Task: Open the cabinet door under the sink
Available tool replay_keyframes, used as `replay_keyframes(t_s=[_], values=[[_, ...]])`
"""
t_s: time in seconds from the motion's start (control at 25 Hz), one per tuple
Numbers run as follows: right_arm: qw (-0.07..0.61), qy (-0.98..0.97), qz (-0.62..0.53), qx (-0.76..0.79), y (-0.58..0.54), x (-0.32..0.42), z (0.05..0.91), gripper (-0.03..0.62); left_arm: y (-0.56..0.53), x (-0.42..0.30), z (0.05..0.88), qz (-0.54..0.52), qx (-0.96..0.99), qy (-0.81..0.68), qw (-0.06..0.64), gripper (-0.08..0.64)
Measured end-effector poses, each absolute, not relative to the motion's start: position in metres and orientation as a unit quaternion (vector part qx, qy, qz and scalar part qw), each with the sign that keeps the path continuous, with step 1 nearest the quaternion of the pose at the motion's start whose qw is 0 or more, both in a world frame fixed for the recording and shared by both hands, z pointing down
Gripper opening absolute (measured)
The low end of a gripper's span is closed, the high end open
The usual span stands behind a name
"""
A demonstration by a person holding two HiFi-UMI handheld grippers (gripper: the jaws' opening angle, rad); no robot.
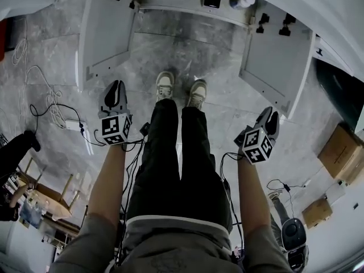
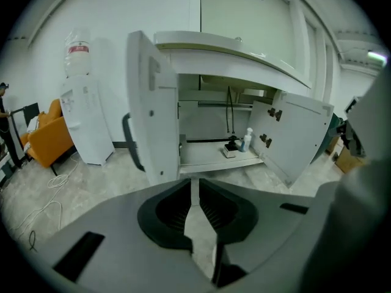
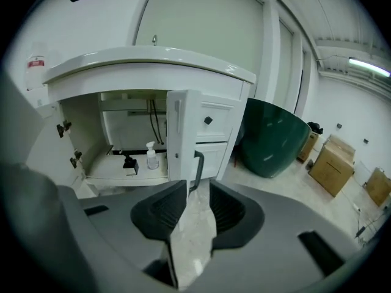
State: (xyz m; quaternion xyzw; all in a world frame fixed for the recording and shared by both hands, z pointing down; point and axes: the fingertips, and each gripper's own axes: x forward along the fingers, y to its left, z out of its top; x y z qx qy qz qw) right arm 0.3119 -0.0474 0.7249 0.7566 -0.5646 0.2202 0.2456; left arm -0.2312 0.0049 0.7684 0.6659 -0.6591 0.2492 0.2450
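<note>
The white cabinet under the sink point(image 1: 193, 10) stands with both doors swung out. In the head view its left door point(image 1: 105, 33) and right door point(image 1: 278, 64) flank my shoes. My left gripper point(image 1: 116, 87) hovers just short of the left door. In the left gripper view that door point(image 2: 153, 102) shows its dark handle point(image 2: 130, 142), and the left gripper point(image 2: 195, 182) has only a narrow slit between its pads, nothing in it. My right gripper point(image 1: 269, 116) is open and empty. In the right gripper view, the right gripper point(image 3: 197, 185) points at the right door's edge point(image 3: 177, 136) and handle point(image 3: 198, 170), clear of both.
A soap bottle point(image 3: 151, 155) and a small black item point(image 3: 128, 162) sit on the cabinet floor. A green tub point(image 3: 272, 139) and cardboard boxes point(image 1: 341, 152) are to the right. A water dispenser point(image 2: 82, 115), an orange chair point(image 2: 46, 139) and floor cables point(image 1: 51, 104) are to the left.
</note>
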Motion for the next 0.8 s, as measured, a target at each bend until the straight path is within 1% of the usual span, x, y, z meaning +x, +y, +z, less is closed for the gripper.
replay_keyframes(t_s=[0.16,0.32,0.44,0.64,0.8], values=[[0.254,-0.57,0.244,0.743,-0.028,0.283,0.732,0.126,-0.014,-0.21,0.763,0.248,0.68,-0.646,0.245,0.046],[0.26,-0.579,0.249,0.732,-0.034,0.26,0.738,0.126,-0.033,-0.201,0.749,0.234,0.682,-0.648,0.244,0.046],[0.258,-0.589,0.241,0.727,-0.048,0.249,0.734,0.126,-0.042,-0.197,0.749,0.238,0.685,-0.645,0.241,0.046],[0.259,-0.596,0.237,0.722,-0.062,0.24,0.724,0.12,-0.05,-0.198,0.744,0.226,0.673,-0.654,0.261,0.046],[0.257,-0.607,0.234,0.715,-0.073,0.227,0.716,0.115,-0.062,-0.188,0.733,0.221,0.68,-0.649,0.26,0.046]])
